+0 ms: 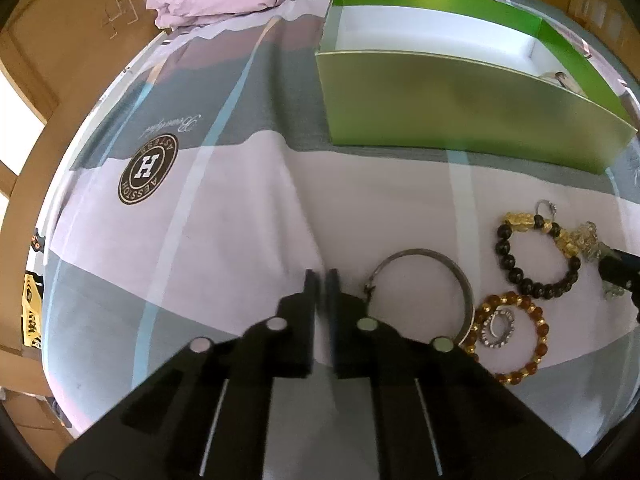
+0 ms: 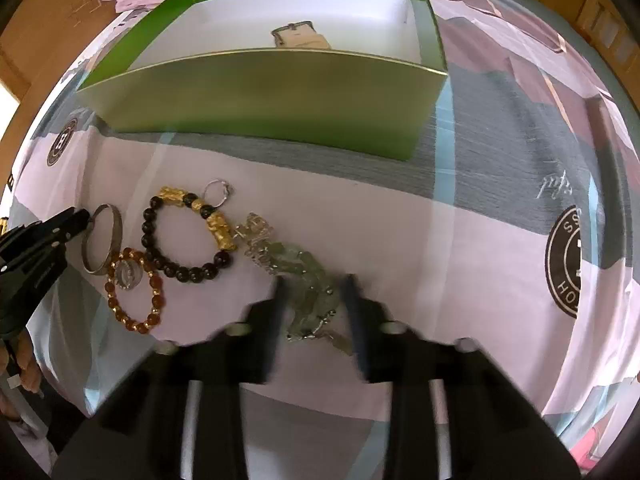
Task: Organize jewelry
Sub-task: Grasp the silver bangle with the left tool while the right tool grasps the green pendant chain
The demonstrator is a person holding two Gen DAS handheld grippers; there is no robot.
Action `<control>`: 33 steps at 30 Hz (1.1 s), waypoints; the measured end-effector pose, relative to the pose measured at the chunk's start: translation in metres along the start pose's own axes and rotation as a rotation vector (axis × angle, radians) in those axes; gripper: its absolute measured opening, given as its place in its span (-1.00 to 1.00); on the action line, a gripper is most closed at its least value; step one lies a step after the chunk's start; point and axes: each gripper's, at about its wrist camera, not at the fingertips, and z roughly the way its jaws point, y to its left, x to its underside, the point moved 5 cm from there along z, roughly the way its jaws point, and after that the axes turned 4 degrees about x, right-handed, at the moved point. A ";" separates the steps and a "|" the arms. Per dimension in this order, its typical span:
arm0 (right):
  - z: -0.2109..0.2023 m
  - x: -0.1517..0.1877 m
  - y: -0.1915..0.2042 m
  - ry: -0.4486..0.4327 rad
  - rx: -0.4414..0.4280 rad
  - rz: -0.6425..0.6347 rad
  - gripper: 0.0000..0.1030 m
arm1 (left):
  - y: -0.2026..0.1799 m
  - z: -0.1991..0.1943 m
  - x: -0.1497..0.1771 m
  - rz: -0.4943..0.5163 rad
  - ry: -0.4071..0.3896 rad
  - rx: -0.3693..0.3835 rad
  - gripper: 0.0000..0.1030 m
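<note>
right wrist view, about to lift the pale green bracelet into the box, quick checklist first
1. Pale green bracelet sits between the two sides of the right tongs: ok.
2. Tongs pressing firmly on it: cannot tell, that area is blurred.
3. Green box is open with room inside: ok.
4. Black bead bracelet is clear of the pale one: not ok, its gold charm lies right against the pale one's far end and may drag.
5. Left tongs are out of the way: ok, shut and empty beside the silver bangle.
</note>
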 end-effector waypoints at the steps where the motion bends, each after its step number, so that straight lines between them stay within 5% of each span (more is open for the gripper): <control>1: -0.001 0.000 0.000 -0.001 -0.007 -0.001 -0.79 | 0.001 -0.001 0.001 -0.006 -0.001 0.004 -0.96; 7: -0.011 -0.004 -0.006 -0.035 -0.024 0.030 -0.84 | 0.010 -0.007 -0.001 -0.071 -0.003 0.096 -0.95; 11: -0.010 -0.005 -0.009 -0.026 -0.029 0.051 -0.84 | 0.006 -0.003 -0.006 -0.056 -0.019 0.127 -0.41; 16: -0.004 -0.009 -0.013 -0.009 -0.036 0.051 -0.84 | -0.010 -0.002 -0.008 0.047 -0.050 0.058 -0.40; 24: -0.010 -0.006 -0.016 -0.021 -0.034 0.062 -0.84 | -0.011 -0.018 -0.013 0.023 -0.078 0.164 -0.27; 29: -0.008 -0.003 -0.016 -0.011 -0.030 0.056 -0.83 | -0.028 -0.002 -0.003 0.097 -0.017 0.121 -0.11; 33: -0.006 -0.004 -0.015 -0.005 -0.024 0.053 -0.68 | -0.029 -0.001 -0.004 0.093 -0.019 0.122 -0.20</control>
